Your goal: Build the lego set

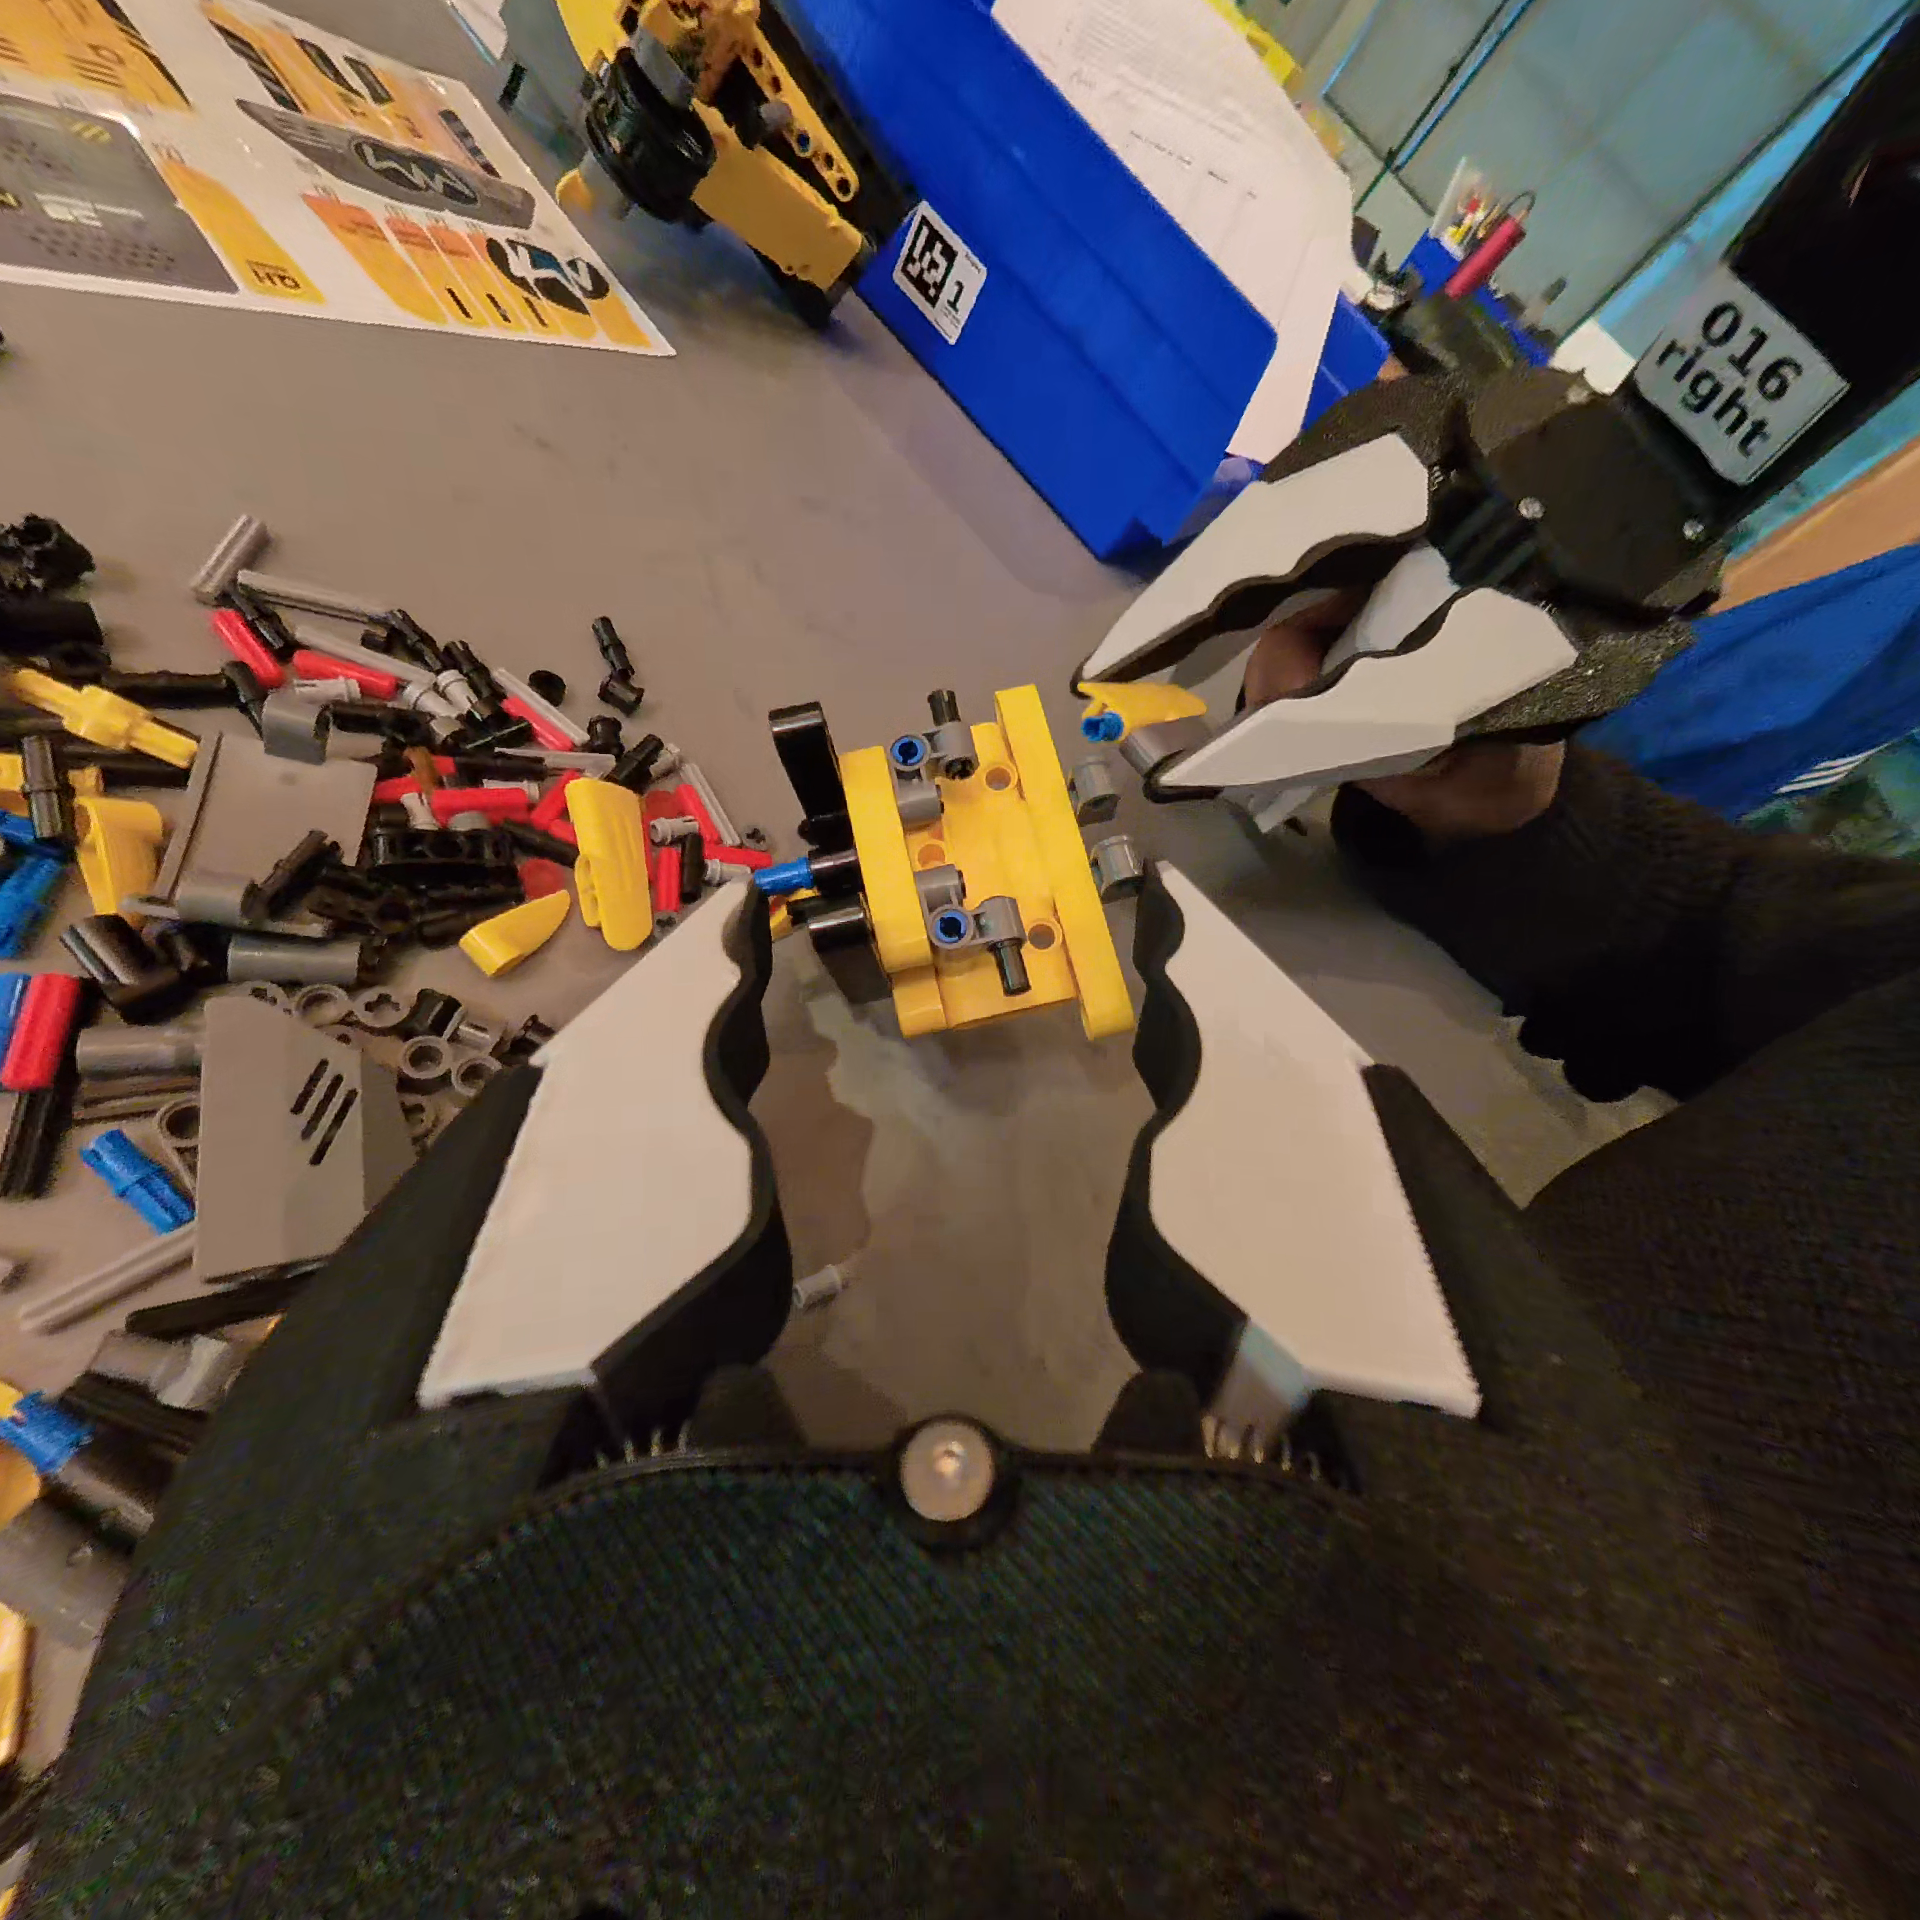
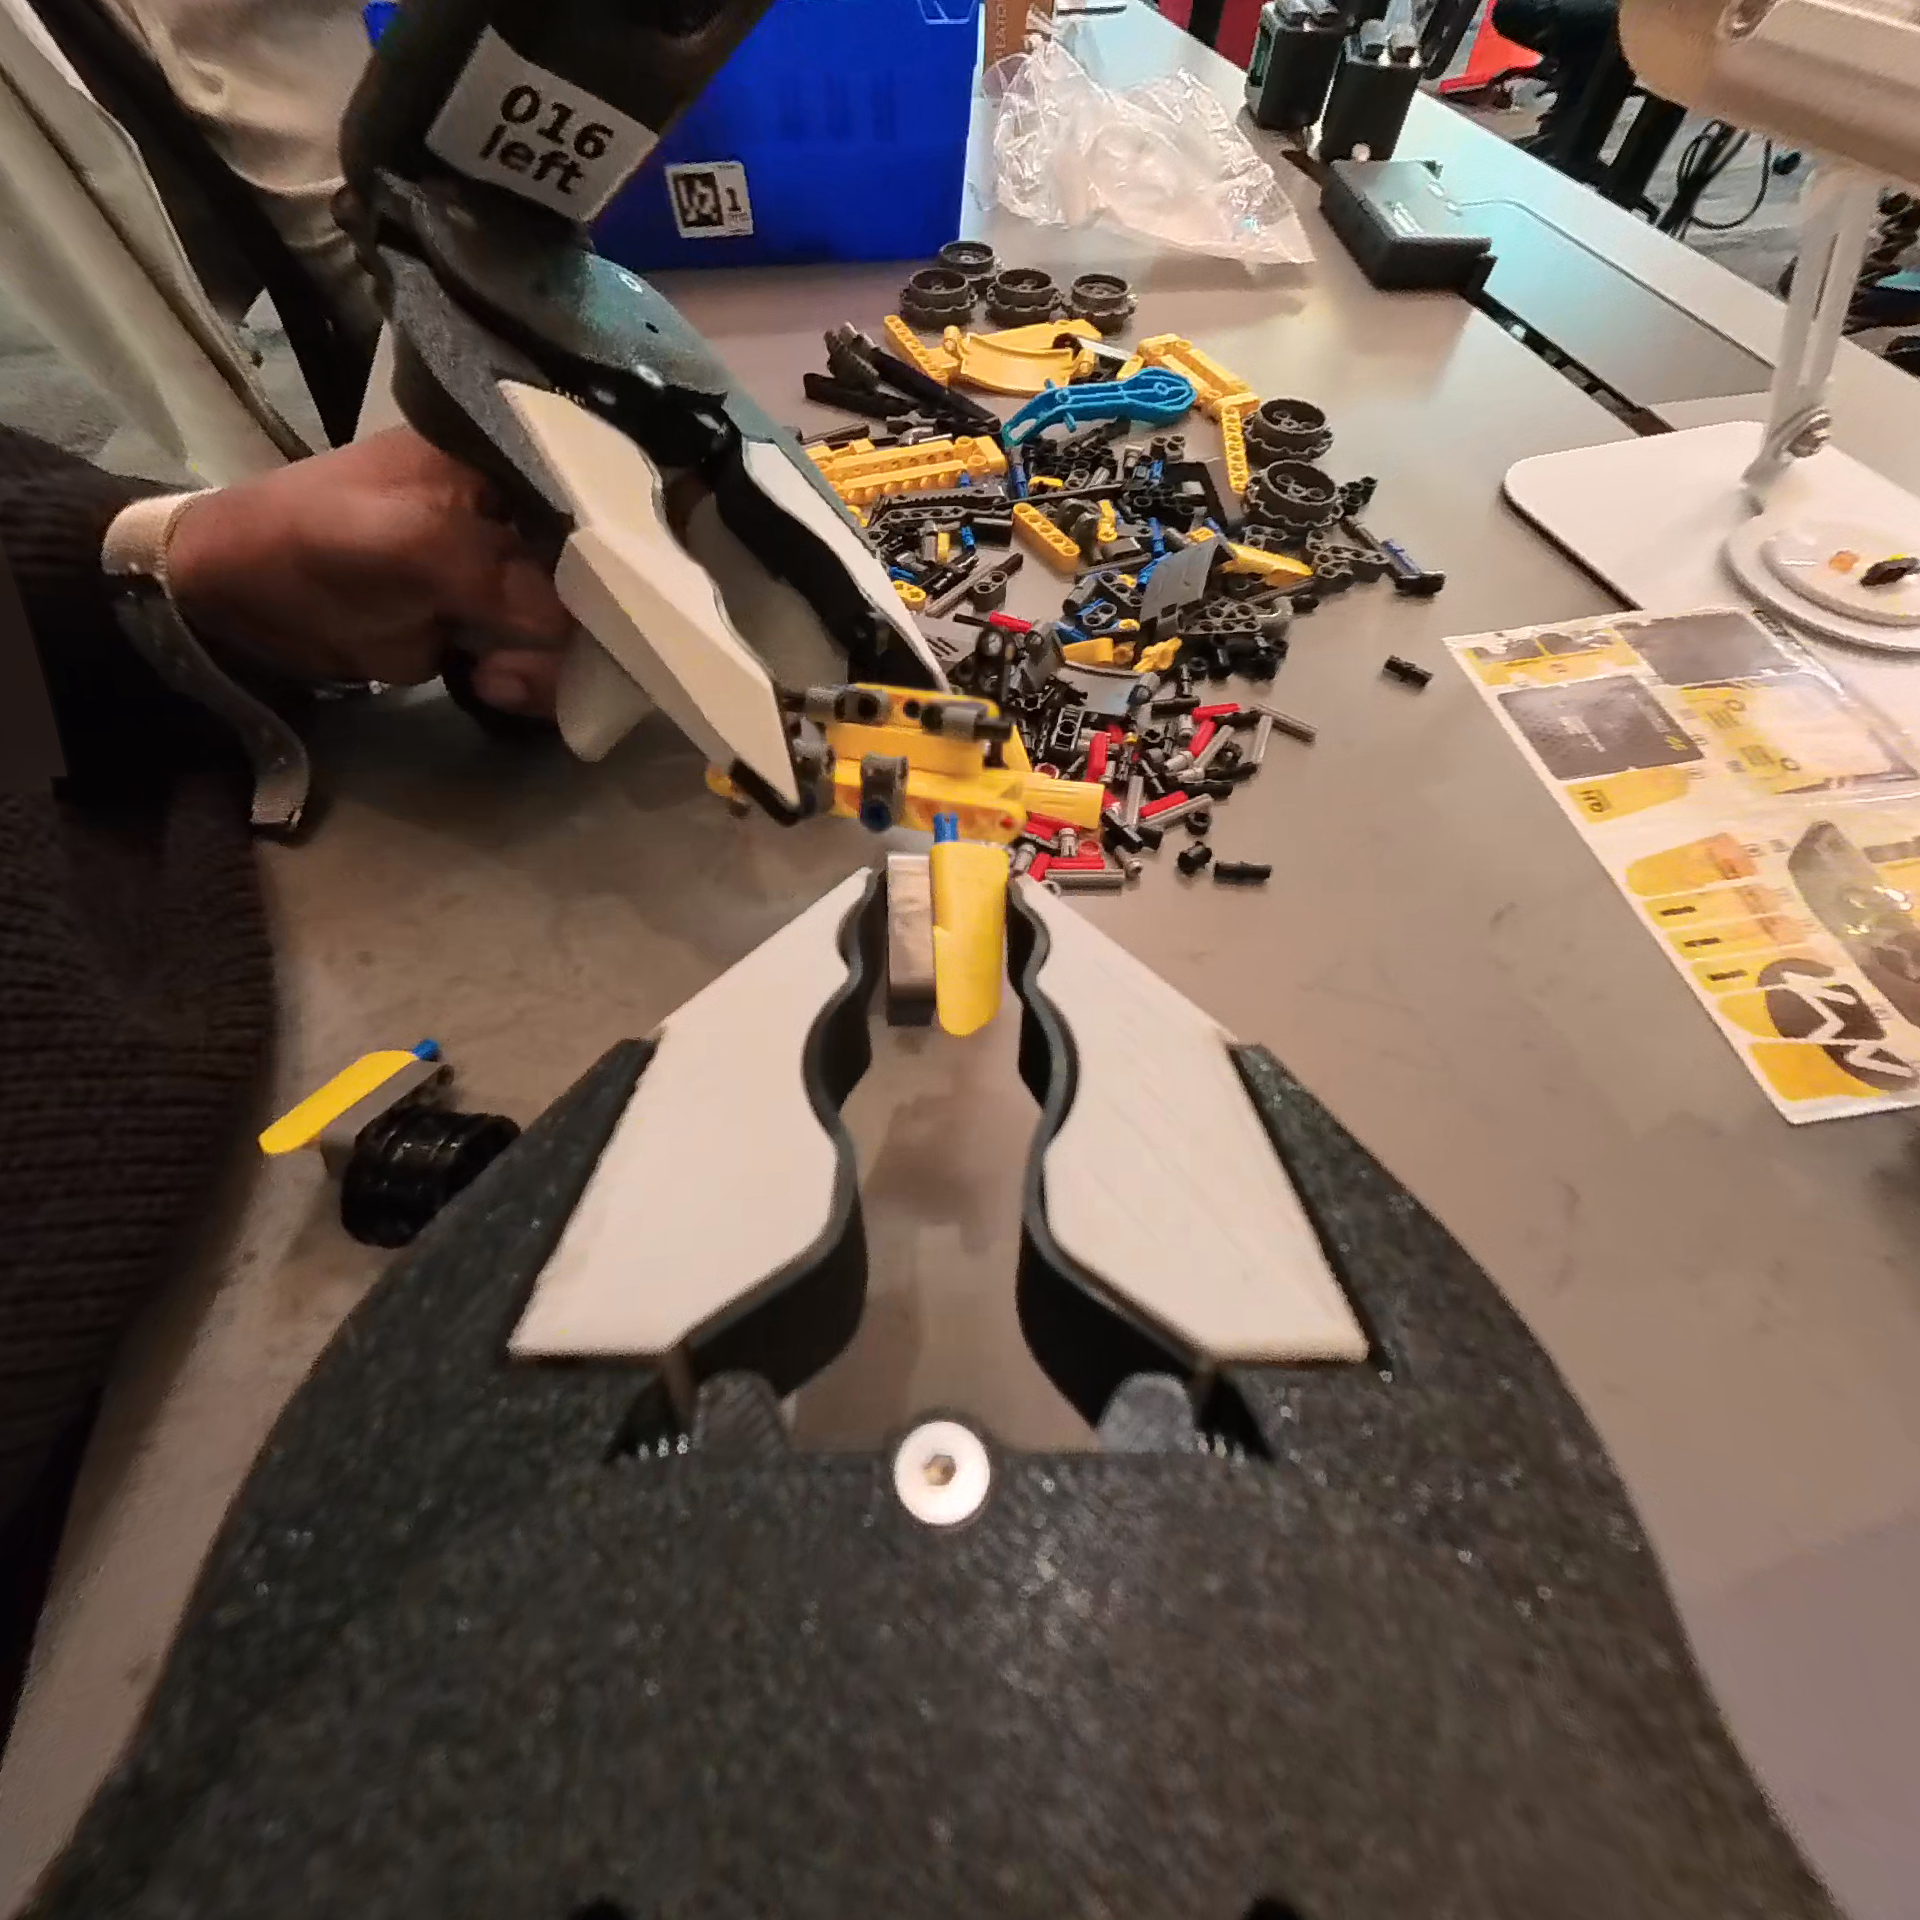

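Grey table, loose parts at twelve o'clock: left gripper apparently clasping yellow block assembly; right gripper pinching yellow curved piece just beside it, unjoined.

- Grey matte desk, scuffed.
- Heap of small plastic building pieces mid-desk.
- Printed sticker sheet at right edge.
- Blue plastic bin, probably at the far edge.
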The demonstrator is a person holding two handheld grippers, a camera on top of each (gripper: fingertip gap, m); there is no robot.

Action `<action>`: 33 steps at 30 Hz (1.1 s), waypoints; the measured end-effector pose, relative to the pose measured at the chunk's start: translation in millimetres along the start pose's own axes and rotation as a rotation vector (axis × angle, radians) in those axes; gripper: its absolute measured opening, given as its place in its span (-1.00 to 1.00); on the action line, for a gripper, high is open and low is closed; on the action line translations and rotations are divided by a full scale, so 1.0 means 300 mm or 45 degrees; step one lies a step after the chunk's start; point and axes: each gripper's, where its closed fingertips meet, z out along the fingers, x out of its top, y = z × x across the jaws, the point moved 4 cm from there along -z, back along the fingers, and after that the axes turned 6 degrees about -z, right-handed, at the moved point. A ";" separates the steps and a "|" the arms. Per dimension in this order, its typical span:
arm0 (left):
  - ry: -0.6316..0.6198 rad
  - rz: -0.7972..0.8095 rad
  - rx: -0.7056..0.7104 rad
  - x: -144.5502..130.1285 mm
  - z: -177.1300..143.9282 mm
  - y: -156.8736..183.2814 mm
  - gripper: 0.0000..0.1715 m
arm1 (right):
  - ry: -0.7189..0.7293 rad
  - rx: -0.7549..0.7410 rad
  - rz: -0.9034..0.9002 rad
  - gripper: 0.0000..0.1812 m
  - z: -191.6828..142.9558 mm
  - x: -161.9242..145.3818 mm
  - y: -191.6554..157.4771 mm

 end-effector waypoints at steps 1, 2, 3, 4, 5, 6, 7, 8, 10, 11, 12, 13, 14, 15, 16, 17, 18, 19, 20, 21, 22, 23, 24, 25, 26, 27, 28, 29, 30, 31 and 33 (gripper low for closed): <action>-0.002 0.015 0.011 0.000 0.004 0.003 -0.21 | -0.001 -0.005 0.001 -0.75 0.000 0.000 0.000; -0.004 0.030 0.020 -0.001 0.007 0.004 -0.21 | -0.003 -0.007 -0.002 -0.76 0.001 0.000 -0.001; -0.003 0.043 0.026 -0.001 0.009 0.007 -0.21 | -0.016 -0.012 -0.001 -0.75 0.003 -0.003 -0.001; 0.002 0.054 0.031 -0.001 0.010 0.010 -0.21 | -0.030 -0.017 0.001 -0.75 0.004 -0.007 0.000; 0.005 0.063 0.036 0.000 0.010 0.012 -0.21 | -0.040 -0.022 -0.002 -0.75 0.006 -0.010 0.001; 0.005 0.068 0.044 -0.001 0.011 0.012 -0.21 | -0.050 -0.026 -0.003 -0.75 0.007 -0.013 0.001; 0.002 0.074 0.049 -0.001 0.012 0.012 -0.21 | -0.056 -0.031 -0.004 -0.75 0.008 -0.016 0.003; 0.000 0.080 0.054 -0.002 0.014 0.013 -0.21 | -0.057 -0.030 -0.002 -0.75 0.009 -0.016 0.002; 0.000 0.093 0.066 -0.003 0.016 0.014 -0.21 | -0.060 -0.023 0.003 -0.75 0.009 -0.018 0.001; 0.001 0.096 0.070 -0.003 0.016 0.014 -0.20 | -0.062 -0.023 0.002 -0.75 0.009 -0.019 0.001; 0.000 0.099 0.073 -0.003 0.017 0.013 -0.21 | -0.064 -0.021 0.001 -0.75 0.009 -0.019 0.001; 0.001 0.101 0.078 -0.003 0.017 0.013 -0.21 | -0.064 -0.019 0.000 -0.75 0.008 -0.019 0.000; 0.007 0.104 0.082 -0.001 0.016 0.013 -0.21 | -0.060 -0.011 0.000 -0.75 0.009 -0.017 -0.004; 0.012 0.106 0.084 0.000 0.015 0.013 -0.21 | -0.060 -0.011 -0.001 -0.75 0.010 -0.016 -0.006; 0.011 0.107 0.084 0.000 0.015 0.013 -0.21 | -0.068 -0.016 -0.005 -0.75 0.011 -0.018 -0.006; 0.011 0.107 0.085 0.000 0.016 0.013 -0.21 | -0.078 -0.019 -0.012 -0.75 0.012 -0.020 -0.007; 0.011 0.109 0.087 0.000 0.016 0.013 -0.21 | -0.082 -0.022 -0.018 -0.75 0.013 -0.022 -0.007; 0.010 0.113 0.091 0.000 0.016 0.013 -0.21 | -0.082 -0.025 -0.018 -0.76 0.013 -0.022 -0.006; 0.010 0.116 0.094 -0.001 0.017 0.013 -0.21 | -0.081 -0.026 -0.015 -0.75 0.013 -0.022 -0.006; 0.010 0.119 0.096 -0.001 0.017 0.013 -0.21 | -0.078 -0.025 -0.012 -0.76 0.012 -0.021 -0.005; 0.009 0.122 0.099 -0.001 0.017 0.014 -0.21 | -0.075 -0.027 -0.007 -0.76 0.011 -0.021 -0.003; 0.009 0.127 0.101 -0.001 0.018 0.014 -0.21 | -0.075 -0.033 -0.003 -0.76 0.010 -0.021 0.000; 0.010 0.134 0.101 -0.001 0.018 0.016 -0.21 | -0.078 -0.038 -0.001 -0.76 0.008 -0.021 0.003; 0.016 0.147 0.103 0.000 0.017 0.019 -0.21 | -0.078 -0.040 0.000 -0.76 0.007 -0.022 0.005; 0.024 0.163 0.112 0.001 0.017 0.021 -0.21 | -0.079 -0.037 0.006 -0.75 0.007 -0.022 0.006; 0.028 0.182 0.128 0.001 0.017 0.023 -0.21 | -0.082 -0.036 0.011 -0.75 0.008 -0.024 0.006; 0.031 0.205 0.147 0.002 0.018 0.024 -0.21 | -0.087 -0.038 0.009 -0.75 0.008 -0.026 0.007; 0.032 0.228 0.167 0.002 0.019 0.025 -0.21 | -0.092 -0.042 0.005 -0.75 0.009 -0.028 0.007; 0.033 0.254 0.188 0.001 0.020 0.027 -0.21 | -0.096 -0.045 0.003 -0.76 0.010 -0.029 0.008; 0.032 0.284 0.211 0.001 0.021 0.027 -0.21 | -0.098 -0.047 0.003 -0.75 0.010 -0.030 0.008; 0.028 0.361 0.270 0.000 0.022 0.028 -0.21 | -0.104 -0.048 0.012 -0.75 0.011 -0.032 0.009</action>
